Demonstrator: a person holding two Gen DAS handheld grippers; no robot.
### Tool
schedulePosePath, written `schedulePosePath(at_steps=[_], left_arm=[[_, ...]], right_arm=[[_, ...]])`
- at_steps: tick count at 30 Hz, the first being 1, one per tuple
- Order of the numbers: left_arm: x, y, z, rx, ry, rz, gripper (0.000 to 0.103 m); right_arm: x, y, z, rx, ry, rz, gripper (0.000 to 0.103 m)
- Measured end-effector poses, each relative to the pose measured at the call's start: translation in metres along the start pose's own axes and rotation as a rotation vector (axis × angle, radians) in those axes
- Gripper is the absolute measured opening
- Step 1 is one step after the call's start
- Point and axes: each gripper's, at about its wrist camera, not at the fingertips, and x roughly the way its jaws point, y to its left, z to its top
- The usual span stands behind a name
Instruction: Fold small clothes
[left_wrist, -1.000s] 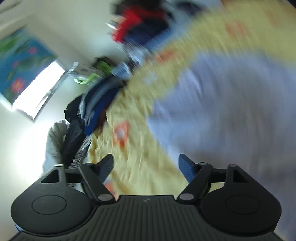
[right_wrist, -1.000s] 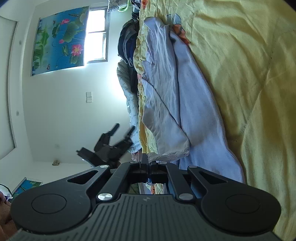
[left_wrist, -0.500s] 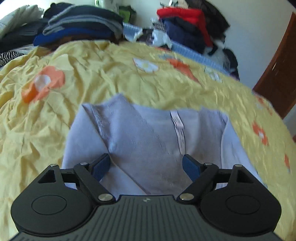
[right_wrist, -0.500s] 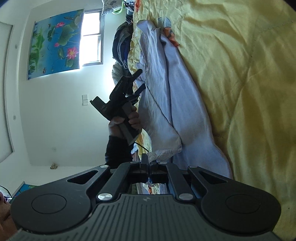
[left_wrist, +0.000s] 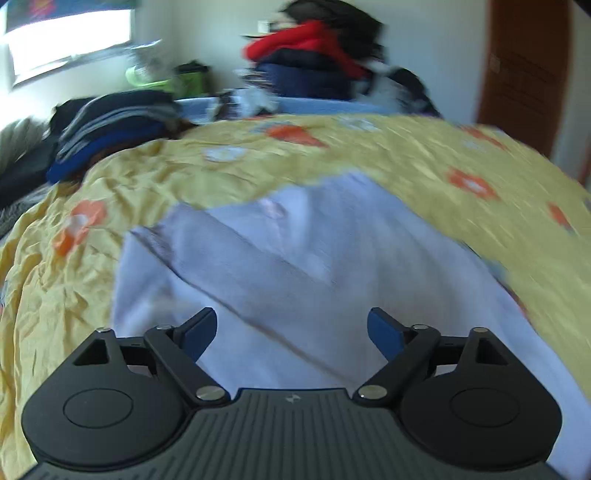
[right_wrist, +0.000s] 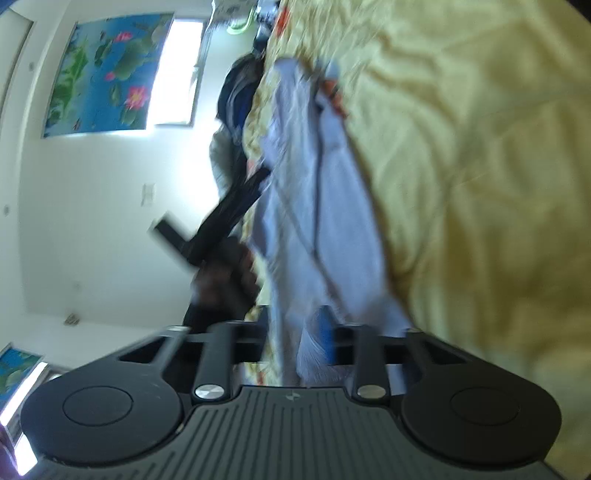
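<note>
while both claws part, pale garment lies on the yellow quilt

as seen from the left wrist, the pale lavender knit garment (left_wrist: 295, 266) lies spread on the yellow quilted bedcover with orange flowers (left_wrist: 424, 155), one flap folded across it on a diagonal. the left gripper (left_wrist: 291, 330) hangs over the near part of that garment, its jaws spread wide and opening; only the flat cloth below shows between the blue pads (left_wrist: 201, 330), which press on nothing. picture is blurred.

beyond the garment, at the far left edge of the bedcover, sits a stack of dark folded clothes in navy and grey (left_wrist: 110, 125). beyond the garment at the far edge, a heap with a red jacket on top (left_wrist: 295, 48). right of that heap, a brown wooden door (left_wrist: 524, 74).

from the right wrist, the view is rolled on its side. the right gripper (right_wrist: 295, 343) has its jaws opening; a hem of the garment (right_wrist: 321, 229) sits between them, beside one blue pad (right_wrist: 327, 339), and i cannot tell whether the cloth touches it. left of the garment, a hand (right_wrist: 225, 280) holds the left gripper (right_wrist: 255, 184) with its tips at the garment's edge. on the wall beyond, a blue lotus painting (right_wrist: 107, 74) hangs beside a bright window (right_wrist: 181, 70).
</note>
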Motion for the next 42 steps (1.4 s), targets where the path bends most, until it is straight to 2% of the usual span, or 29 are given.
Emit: schedulePosePath(at_steps=[3,4,5,7,9,11,13,14,15,16,17,19,22,23,25,26,27,28,29,30,32,33,35,36,38,42], left_arm=[[-0.015,-0.027,-0.024,0.058,0.032,-0.096,0.090],[-0.015,-0.035,-0.032,0.082,0.051,-0.108,0.090],[-0.015,-0.043,-0.041,0.112,0.057,-0.094,0.092],[-0.018,-0.051,-0.055,0.144,-0.011,-0.050,0.097],[-0.015,-0.046,-0.057,0.093,-0.015,-0.045,0.103],[-0.013,-0.040,-0.058,0.050,-0.017,-0.065,0.103],[-0.013,-0.042,-0.059,0.058,-0.020,-0.055,0.103],[-0.014,-0.043,-0.059,0.064,-0.024,-0.050,0.103],[-0.013,-0.043,-0.059,0.063,-0.026,-0.050,0.103],[-0.013,-0.042,-0.059,0.057,-0.026,-0.054,0.103],[-0.013,-0.041,-0.059,0.055,-0.026,-0.056,0.103],[-0.013,-0.041,-0.059,0.056,-0.028,-0.053,0.103],[-0.014,-0.042,-0.060,0.054,-0.030,-0.052,0.103],[-0.014,-0.042,-0.060,0.054,-0.030,-0.051,0.103],[-0.014,-0.042,-0.060,0.054,-0.030,-0.050,0.103],[-0.014,-0.042,-0.060,0.054,-0.031,-0.048,0.103],[-0.014,-0.041,-0.060,0.053,-0.031,-0.047,0.103],[-0.015,-0.041,-0.060,0.052,-0.032,-0.044,0.103],[-0.016,-0.042,-0.060,0.054,-0.035,-0.037,0.103],[-0.019,-0.043,-0.060,0.056,-0.041,-0.019,0.103],[-0.034,-0.047,-0.062,0.058,-0.067,0.042,0.103],[-0.047,-0.050,-0.064,0.048,-0.089,0.050,0.103],[-0.075,-0.059,-0.071,0.024,-0.144,-0.018,0.103],[-0.087,-0.068,-0.075,0.024,-0.156,-0.067,0.103],[-0.102,-0.094,-0.084,0.084,-0.157,-0.165,0.103],[-0.109,-0.147,-0.101,0.253,-0.158,-0.301,0.103]], right_arm=[[0.001,0.002,-0.004,-0.025,0.026,-0.039,0.041],[0.003,0.005,-0.006,-0.044,0.035,-0.064,0.041],[0.006,0.007,-0.008,-0.061,0.044,-0.087,0.042],[0.015,0.010,-0.012,-0.096,0.068,-0.152,0.045],[0.022,0.017,-0.017,-0.167,0.066,-0.254,0.045],[0.028,0.028,-0.027,-0.259,0.078,-0.302,0.047],[0.036,0.038,-0.035,-0.328,0.107,-0.336,0.047],[0.039,0.041,-0.039,-0.358,0.119,-0.349,0.040],[0.043,0.043,-0.041,-0.378,0.130,-0.352,0.021],[0.046,0.043,-0.042,-0.386,0.148,-0.364,0.010],[0.048,0.042,-0.043,-0.381,0.164,-0.367,0.007],[0.041,0.046,-0.044,-0.380,0.148,-0.312,0.007],[0.023,0.055,-0.042,-0.332,0.123,-0.186,0.006],[0.020,0.056,-0.041,-0.329,0.119,-0.196,0.006],[0.025,0.048,-0.038,-0.344,0.116,-0.316,0.006],[0.028,0.041,-0.037,-0.336,0.126,-0.378,0.007],[0.029,0.035,-0.037,-0.315,0.144,-0.395,0.013],[0.028,0.032,-0.037,-0.291,0.142,-0.371,0.012],[0.026,0.033,-0.037,-0.274,0.142,-0.365,0.018],[0.025,0.036,-0.035,-0.279,0.137,-0.368,0.029],[0.015,0.045,-0.029,-0.296,0.060,-0.361,0.033],[0.010,0.048,-0.025,-0.304,0.017,-0.352,0.033],[0.001,0.058,-0.012,-0.311,-0.040,-0.311,0.034],[-0.001,0.063,-0.003,-0.310,-0.064,-0.292,0.037],[0.003,0.071,0.023,-0.299,-0.097,-0.257,0.046],[0.041,0.085,0.099,-0.282,-0.122,-0.169,0.050]])
